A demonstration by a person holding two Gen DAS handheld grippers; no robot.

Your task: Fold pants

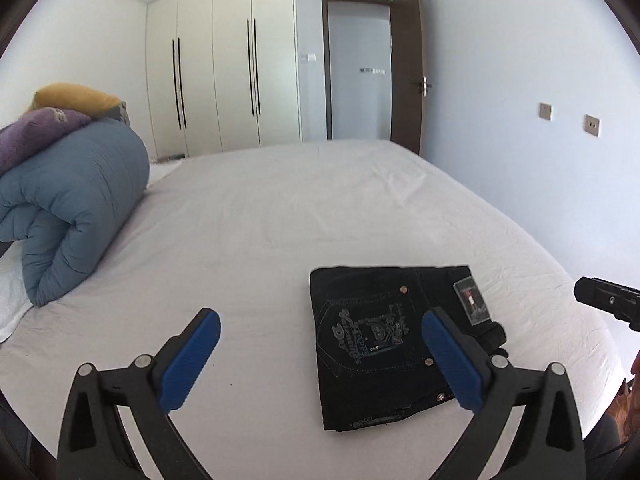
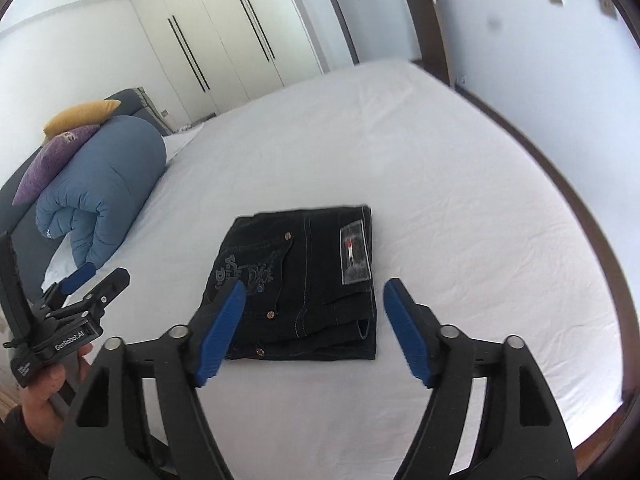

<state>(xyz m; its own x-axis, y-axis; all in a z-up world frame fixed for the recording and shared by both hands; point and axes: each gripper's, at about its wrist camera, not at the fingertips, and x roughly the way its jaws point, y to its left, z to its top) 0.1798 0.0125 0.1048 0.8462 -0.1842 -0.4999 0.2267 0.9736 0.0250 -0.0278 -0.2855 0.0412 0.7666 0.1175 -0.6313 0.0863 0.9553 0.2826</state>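
Pants (image 2: pixel 304 284): dark denim, folded into a compact rectangle, lying flat on the white sheet of the bed (image 2: pixel 460 200). An embroidered back pocket and a rectangular waistband label (image 2: pixel 354 250) face upward. In the left wrist view the bundle sits at about 4 o'clock from the frame centre; in the right wrist view it sits just below centre, toward 6 o'clock.

Left claw (image 1: pixel 320 364): jaws spread wide, nothing between the blue pads (image 1: pixel 190 360), held above the sheet. Its right-hand pad overlaps the pants in the view, though contact cannot be confirmed.

Right claw (image 2: pixel 314 332): jaws likewise wide and empty, framing the near edge of the pants from above, apart from the cloth. Its black tip enters the left wrist view at 3 o'clock.

A person's hand (image 2: pixel 42 396) grips the left device's handle, at 8 o'clock in the right wrist view.

Surroundings: a rolled blue duvet (image 1: pixel 76 208) at 9 o'clock, topped by a purple cushion (image 1: pixel 36 136) and a yellow cushion (image 1: pixel 76 98); a cream wardrobe (image 1: pixel 224 72) at 11 o'clock; an open brown door (image 1: pixel 408 68) at 1 o'clock.
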